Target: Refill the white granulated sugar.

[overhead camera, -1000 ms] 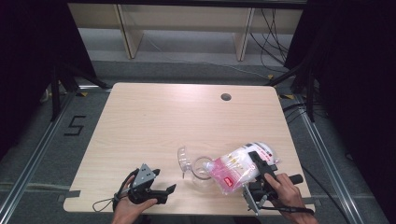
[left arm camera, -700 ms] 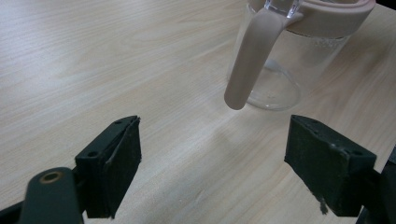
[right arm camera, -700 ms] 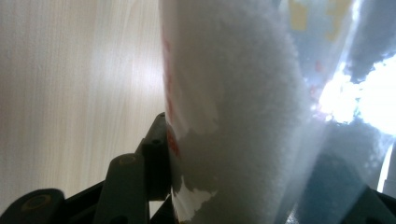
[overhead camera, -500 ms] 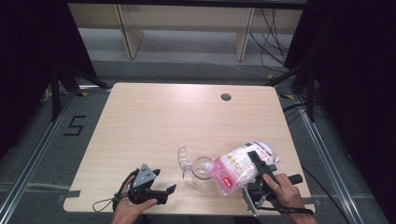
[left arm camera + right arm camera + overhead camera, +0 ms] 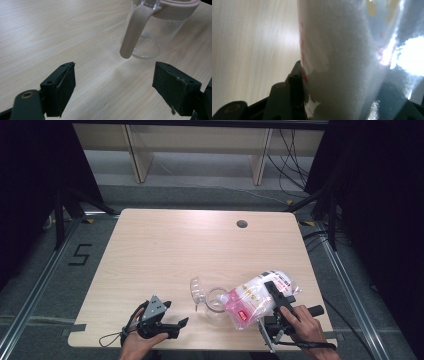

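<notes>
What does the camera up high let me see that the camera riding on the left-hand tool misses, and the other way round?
From the high view alone: the whole table, both hands, the right gripper clamped on a bag of white powder tipped toward the jug, and a clear lid lying beside it.

From the left gripper view alone: that gripper's two black pads standing wide apart with bare wood between them, and the jug's pale pink handle and rim up close.

Both share: the glass jug standing upright on the pale wooden tabletop.
</notes>
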Demonstrator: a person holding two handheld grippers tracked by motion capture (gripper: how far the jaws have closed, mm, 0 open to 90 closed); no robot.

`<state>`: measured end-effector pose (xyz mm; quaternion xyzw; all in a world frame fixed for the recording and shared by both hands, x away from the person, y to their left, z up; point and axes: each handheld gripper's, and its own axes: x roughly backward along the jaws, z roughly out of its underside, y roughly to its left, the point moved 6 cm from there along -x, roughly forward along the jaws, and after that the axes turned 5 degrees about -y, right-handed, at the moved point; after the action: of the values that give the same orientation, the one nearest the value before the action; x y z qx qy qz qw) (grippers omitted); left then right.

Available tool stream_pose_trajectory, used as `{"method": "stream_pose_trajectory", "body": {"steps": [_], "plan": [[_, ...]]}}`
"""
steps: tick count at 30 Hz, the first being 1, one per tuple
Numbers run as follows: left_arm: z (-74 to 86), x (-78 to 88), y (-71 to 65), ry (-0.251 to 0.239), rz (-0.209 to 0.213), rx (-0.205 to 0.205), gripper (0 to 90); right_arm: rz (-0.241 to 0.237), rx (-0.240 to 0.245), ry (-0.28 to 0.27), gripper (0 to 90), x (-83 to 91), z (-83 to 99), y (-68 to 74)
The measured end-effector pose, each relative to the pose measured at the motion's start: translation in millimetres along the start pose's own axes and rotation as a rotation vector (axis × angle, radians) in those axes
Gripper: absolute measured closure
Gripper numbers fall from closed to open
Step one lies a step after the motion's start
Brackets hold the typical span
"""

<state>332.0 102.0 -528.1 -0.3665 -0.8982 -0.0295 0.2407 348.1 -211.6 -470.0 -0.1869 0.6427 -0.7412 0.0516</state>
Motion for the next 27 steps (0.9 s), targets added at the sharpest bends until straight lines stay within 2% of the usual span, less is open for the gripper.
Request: {"method": "stream_pose_trajectory", "body": {"steps": [1, 2, 3, 5, 6, 7, 8, 9, 10, 11, 12, 13, 15, 16, 18, 19, 20, 22, 24, 26, 27], "plan": [[0.0, -0.4, -0.7, -0.004, 0.0, 0.008, 17.9, 0.002, 0.036, -0.003, 51.7, 0.1, -1.7, -3.5], [0.1, 0.1, -0.4, -0.002, -0.004, -0.001, 17.9, 0.004, 0.04, -0.004, 51.7, 0.0, -2.2, -3.7], [0.3, 0.0, -0.6, -0.002, 0.001, 0.0, 17.9, 0.006, 0.025, -0.015, 51.7, -1.1, -2.6, -2.0], [0.1, 0.1, -0.3, -0.004, 0.003, -0.008, 17.9, -0.013, 0.015, 0.021, 51.8, 1.3, -2.0, 0.1], [0.5, 1.1, 0.5, 0.006, 0.004, -0.018, 17.9, 0.0, 0.077, -0.003, 51.8, -0.4, -3.8, -4.1], [0.0, 0.4, -0.2, -0.006, -0.005, -0.002, 17.9, 0.001, 0.087, -0.001, 51.9, -0.2, -4.1, -4.8], [0.4, 0.5, -0.8, -0.005, -0.004, 0.011, 17.9, 0.001, 0.079, -0.004, 52.0, -0.6, -4.3, -3.4], [0.0, 0.3, -0.4, -0.008, -0.003, 0.008, 17.9, -0.018, 0.072, 0.021, 52.0, 1.2, -3.0, -2.2], [0.2, 0.3, -0.5, -0.007, -0.005, 0.013, 17.9, 0.016, 0.063, 0.0, 52.1, -0.4, -3.9, -2.6], [0.2, 0.3, -0.7, -0.006, -0.003, 0.011, 17.9, 0.016, 0.035, 0.012, 52.1, 0.2, -2.9, -0.2], [0.2, 0.4, -0.6, -0.006, -0.005, 0.008, 17.9, 0.018, 0.027, 0.019, 52.1, 0.7, -2.5, 0.2], [0.4, 1.4, 0.6, 0.006, 0.0, -0.017, 17.9, 0.004, 0.033, 0.034, 52.2, 1.7, -2.3, -0.3], [0.9, 1.5, 0.9, 0.012, 0.006, -0.025, 17.9, 0.01, 0.044, 0.01, 52.3, -0.1, -3.8, -1.1], [0.2, 0.1, -0.4, -0.005, 0.001, -0.005, 17.9, -0.002, 0.077, 0.023, 52.3, 1.6, -3.9, -3.8], [0.0, 0.4, -0.2, -0.006, -0.004, -0.002, 17.9, 0.027, 0.108, 0.008, 52.4, 1.5, -5.0, -8.5], [0.0, 0.3, 0.1, -0.005, -0.003, -0.006, 17.9, 0.025, 0.068, 0.001, 52.4, 0.9, -5.0, -5.5], [0.4, 0.5, 0.5, 0.001, 0.0, -0.013, 17.9, 0.044, 0.07, -0.008, 52.5, 0.4, -5.0, -6.7], [0.4, 0.3, -0.4, -0.005, 0.001, -0.003, 17.9, 0.038, 0.055, 0.001, 52.6, 0.5, -3.8, -5.9], [0.1, 0.4, -0.1, -0.004, -0.001, -0.007, 17.9, 0.048, 0.076, 0.0, 52.7, 1.1, -4.1, -8.4], [0.6, 0.5, 0.3, 0.001, 0.0, -0.009, 17.9, 0.035, 0.071, 0.012, 52.8, 2.2, -3.7, -7.1], [0.5, 0.2, -0.4, -0.004, -0.001, 0.002, 17.9, 0.028, 0.052, 0.025, 52.9, 3.2, -3.0, -5.2]]}}
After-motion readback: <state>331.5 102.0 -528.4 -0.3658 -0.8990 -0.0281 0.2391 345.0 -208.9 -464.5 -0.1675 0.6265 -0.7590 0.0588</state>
